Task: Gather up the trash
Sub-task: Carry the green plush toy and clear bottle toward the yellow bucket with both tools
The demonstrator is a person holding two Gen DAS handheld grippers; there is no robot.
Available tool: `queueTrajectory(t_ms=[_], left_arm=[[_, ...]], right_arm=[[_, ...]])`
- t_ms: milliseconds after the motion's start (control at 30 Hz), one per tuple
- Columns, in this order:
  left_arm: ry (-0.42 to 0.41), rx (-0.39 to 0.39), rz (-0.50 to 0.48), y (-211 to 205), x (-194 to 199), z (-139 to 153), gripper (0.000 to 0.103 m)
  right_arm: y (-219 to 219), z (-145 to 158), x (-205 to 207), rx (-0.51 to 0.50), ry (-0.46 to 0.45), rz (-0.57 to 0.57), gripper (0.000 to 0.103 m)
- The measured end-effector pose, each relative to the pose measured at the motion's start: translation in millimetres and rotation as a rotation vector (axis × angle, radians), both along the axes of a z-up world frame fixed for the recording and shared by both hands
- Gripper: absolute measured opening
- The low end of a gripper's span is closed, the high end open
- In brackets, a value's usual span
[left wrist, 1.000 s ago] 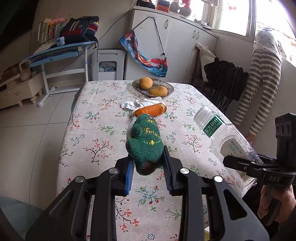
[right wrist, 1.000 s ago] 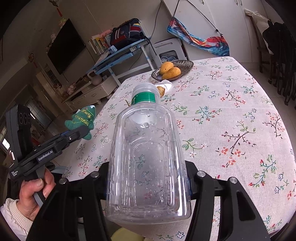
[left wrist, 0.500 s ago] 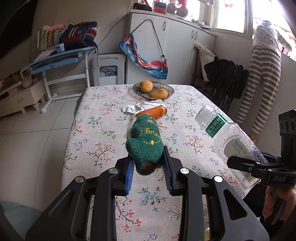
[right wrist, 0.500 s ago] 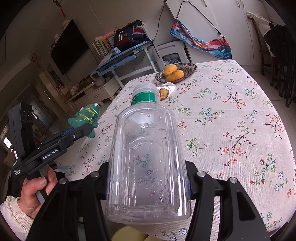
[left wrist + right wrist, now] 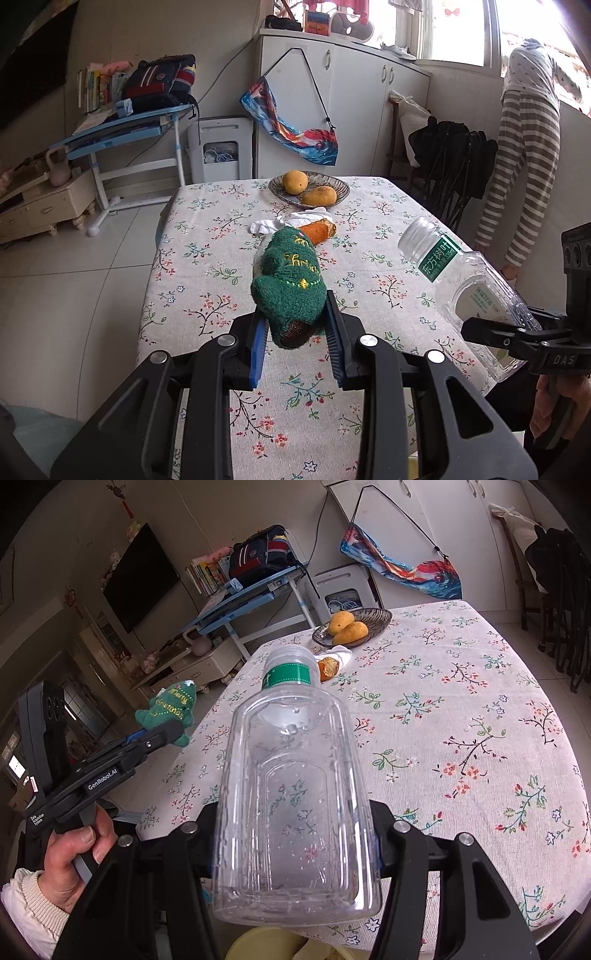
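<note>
My left gripper [image 5: 293, 325] is shut on a green knitted Christmas-tree toy [image 5: 290, 280] and holds it above the near end of the floral table [image 5: 207, 266]. It also shows in the right wrist view [image 5: 170, 710]. My right gripper [image 5: 295, 834] is shut on an empty clear plastic bottle [image 5: 295, 794] with a green label, held above the table's near edge; the bottle also shows in the left wrist view [image 5: 465, 291]. An orange peel [image 5: 319, 230] and a crumpled white tissue [image 5: 291, 221] lie on the table further away.
A dish [image 5: 332, 186] with two mangoes [image 5: 319, 195] stands at the table's far end. A yellow bin rim [image 5: 269, 945] shows below the bottle. A person in striped clothes [image 5: 524, 155] stands at the right. Black folding chairs [image 5: 458, 166] stand beside the table.
Both grippers have risen and pulled back a little with their loads; the table looks further away. The grips are unchanged.
</note>
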State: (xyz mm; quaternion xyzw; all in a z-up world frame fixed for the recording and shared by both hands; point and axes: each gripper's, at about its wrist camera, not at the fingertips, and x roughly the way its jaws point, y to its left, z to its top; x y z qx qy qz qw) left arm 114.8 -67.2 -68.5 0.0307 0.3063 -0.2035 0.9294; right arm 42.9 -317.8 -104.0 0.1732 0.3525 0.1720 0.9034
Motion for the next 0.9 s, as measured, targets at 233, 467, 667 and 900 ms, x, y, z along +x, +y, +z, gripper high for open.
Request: queueTrajectory(t_ms=[233, 467, 667, 900], left_arm=[[-0.017, 0.006, 0.005, 3, -12, 4, 0.028], [-0.032, 0.007, 0.012, 7, -25, 8, 0.028], [-0.035, 0.0, 0.015, 10, -35, 9, 0.028], [-0.039, -0.001, 0.011, 11, -47, 10, 0.028]], right_arm=[[0, 2, -7, 0.014, -0.008, -0.002, 0.056], [-2, 4, -13, 0.037, -0.017, -0.007, 0.055], [-4, 5, -18, 0.055, -0.027, -0.012, 0.056], [-4, 6, -26, 0.076, -0.029, -0.009, 0.056]])
